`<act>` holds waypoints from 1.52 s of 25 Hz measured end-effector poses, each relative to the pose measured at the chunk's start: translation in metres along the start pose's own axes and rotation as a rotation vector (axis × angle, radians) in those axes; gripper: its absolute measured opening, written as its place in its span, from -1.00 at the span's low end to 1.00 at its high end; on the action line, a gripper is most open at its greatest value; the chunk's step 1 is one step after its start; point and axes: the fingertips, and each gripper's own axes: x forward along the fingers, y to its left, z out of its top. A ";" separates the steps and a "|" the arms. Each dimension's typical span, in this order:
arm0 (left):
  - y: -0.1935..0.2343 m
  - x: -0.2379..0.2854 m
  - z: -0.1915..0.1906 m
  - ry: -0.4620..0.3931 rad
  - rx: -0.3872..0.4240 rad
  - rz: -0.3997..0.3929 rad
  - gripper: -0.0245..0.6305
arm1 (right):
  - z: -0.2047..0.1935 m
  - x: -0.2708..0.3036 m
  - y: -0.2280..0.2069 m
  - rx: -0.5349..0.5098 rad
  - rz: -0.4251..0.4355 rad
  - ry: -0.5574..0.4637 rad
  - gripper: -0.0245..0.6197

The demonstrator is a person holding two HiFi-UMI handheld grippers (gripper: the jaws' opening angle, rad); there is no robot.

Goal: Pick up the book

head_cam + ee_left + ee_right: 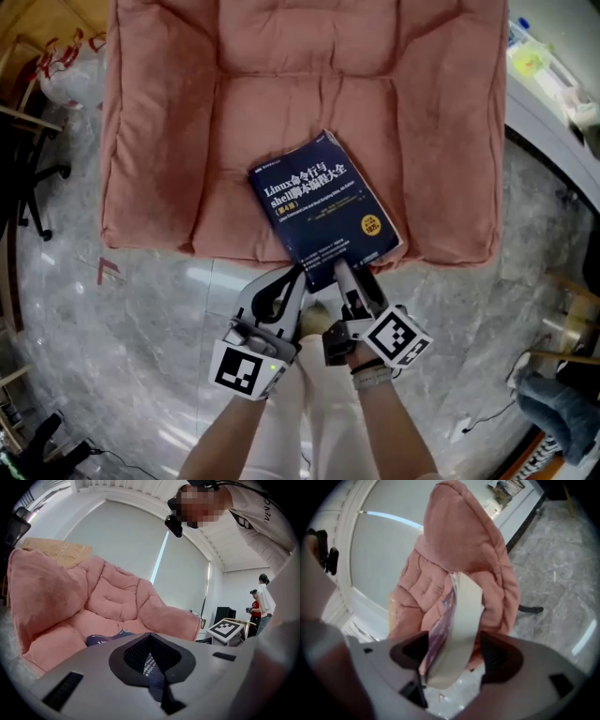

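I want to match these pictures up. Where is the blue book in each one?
Head view: the blue book lies in the middle, on the pink armchair seat.
Left gripper view: it is low and centre-left, peeking over the jaws.
Right gripper view: it stands edge-on in the centre, with its pale pages between the jaws.
Shared landmark: the pink armchair, seen in all three.

Blue book [325, 211] on pink cushion [159, 141]

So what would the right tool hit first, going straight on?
The book: its page edge stands between the open jaws of the right tool. Behind it, probably the pink armchair.
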 end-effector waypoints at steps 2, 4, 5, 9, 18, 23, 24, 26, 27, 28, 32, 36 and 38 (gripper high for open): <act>0.002 -0.001 0.000 -0.003 -0.006 0.005 -0.88 | 0.001 0.004 -0.003 0.020 -0.003 -0.002 0.10; 0.004 -0.001 -0.002 -0.004 -0.008 0.007 -0.88 | 0.001 0.007 -0.005 0.032 -0.010 0.003 0.10; 0.005 -0.002 -0.002 -0.003 -0.008 0.007 -0.88 | 0.001 0.009 -0.004 0.037 -0.010 0.006 0.10; 0.008 -0.001 -0.003 -0.007 -0.015 0.016 -0.88 | 0.001 0.015 -0.003 0.065 -0.002 0.008 0.10; 0.013 -0.003 -0.009 -0.007 -0.026 0.023 -0.88 | 0.001 0.019 -0.017 0.110 -0.029 0.051 0.09; 0.013 -0.002 -0.015 -0.008 -0.034 0.027 -0.88 | 0.001 0.031 -0.017 0.104 -0.024 0.048 0.09; 0.011 -0.002 -0.016 -0.006 -0.034 0.025 -0.88 | 0.002 0.033 -0.016 0.097 -0.016 0.041 0.09; 0.010 0.000 -0.017 -0.006 -0.036 0.022 -0.88 | 0.003 0.035 -0.017 0.088 -0.034 0.030 0.08; 0.010 0.000 -0.017 -0.008 -0.037 0.022 -0.88 | 0.003 0.035 -0.017 0.078 -0.049 0.027 0.04; 0.010 0.001 -0.017 -0.011 -0.038 0.022 -0.88 | 0.003 0.035 -0.016 0.066 -0.061 0.024 -0.02; 0.006 0.004 -0.012 -0.024 -0.042 0.020 -0.88 | 0.003 0.031 -0.010 0.065 -0.071 0.024 -0.22; 0.005 0.003 -0.007 -0.028 -0.041 0.017 -0.88 | 0.004 0.030 -0.008 0.106 -0.027 0.044 -0.29; 0.006 0.002 -0.006 -0.033 -0.040 0.020 -0.88 | 0.005 0.031 -0.008 0.081 -0.023 0.039 -0.29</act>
